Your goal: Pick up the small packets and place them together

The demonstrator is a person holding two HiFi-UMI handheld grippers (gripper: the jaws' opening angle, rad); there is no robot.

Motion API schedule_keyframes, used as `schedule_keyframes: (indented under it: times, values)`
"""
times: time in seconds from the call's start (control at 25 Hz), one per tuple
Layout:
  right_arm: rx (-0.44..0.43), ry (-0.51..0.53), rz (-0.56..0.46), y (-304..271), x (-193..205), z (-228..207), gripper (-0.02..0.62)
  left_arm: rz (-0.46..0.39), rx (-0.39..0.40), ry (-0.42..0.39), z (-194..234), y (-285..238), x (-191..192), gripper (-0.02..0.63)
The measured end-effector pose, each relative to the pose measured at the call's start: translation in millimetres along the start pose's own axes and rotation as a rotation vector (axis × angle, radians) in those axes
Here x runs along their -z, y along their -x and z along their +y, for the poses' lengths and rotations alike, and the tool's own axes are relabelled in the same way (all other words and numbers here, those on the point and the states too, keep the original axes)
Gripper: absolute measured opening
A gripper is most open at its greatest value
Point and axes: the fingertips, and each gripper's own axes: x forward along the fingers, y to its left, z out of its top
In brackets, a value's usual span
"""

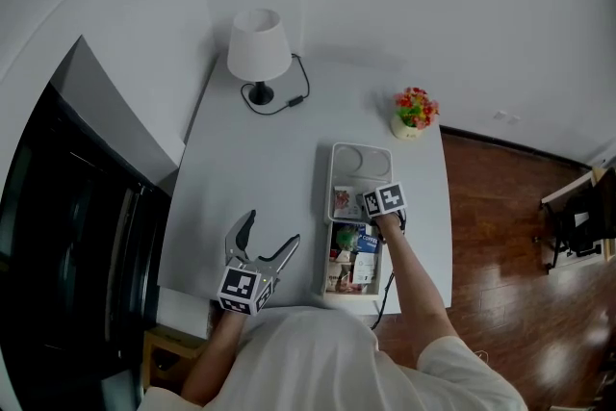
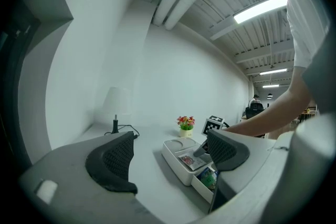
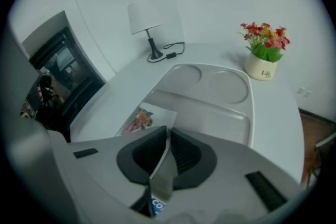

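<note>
- Silver packet (image 3: pixel 164 173) is pinched between the closed fingers of your right gripper (image 3: pixel 168 136), over the white tray (image 3: pixel 220 113).
- A pink-picture packet (image 3: pixel 139 119) lies in the tray just ahead.
- The fingers of your left gripper (image 1: pixel 272 228) stand wide apart, holding nothing.

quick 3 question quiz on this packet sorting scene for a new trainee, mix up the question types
1. True or false: the left hand-held gripper is shut on a packet.
2. What is pinched in the right hand-held gripper? A) a thin silvery packet B) a lamp cable C) a flower
3. Fill in: at the far edge of the table stand a white lamp and a ____.
Key: 1 false, its jaws stand apart with nothing between them. 2 A. 3 pot of flowers.
</note>
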Motion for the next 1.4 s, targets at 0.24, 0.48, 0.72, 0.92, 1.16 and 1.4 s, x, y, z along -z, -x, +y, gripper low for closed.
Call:
schedule_keyframes:
  times: [0.24,0.48,0.72,0.92,1.16,1.4]
  values:
    - [0.102,0.013,-0.026,3.7,1.9,-4.2,0.049,-0.005,0.01,-0.007,-2.8,0.4,-2.7,0.426]
    - [0.154,-0.03,-0.166,16.4,-8.8,-4.0,0.475,-0.009,0.036,-0.018,-9.7,3.3,-3.8,0.428]
    - [0.095,0.04,-0.468,79.3,-44.7,31.5,0.476,-0.044,0.074,-0.018,-13.0,3.0,-13.0,0.423]
    - [0.075,0.165,-0.841,182.7,-76.1,80.3,0.473,-0.115,0.097,-0.028,-9.1,-0.6,-37.8,0.424]
    - [0.149,0.227,-1.086,266.4,-57.5,111.6,0.439,-0.162,0.121,-0.047,-10.7,-2.4,-57.0,0.423]
    - [0.157,0.191,-1.152,285.1,-25.6,135.2,0.439,-0.171,0.157,-0.049,-21.2,-3.7,-60.5,0.425]
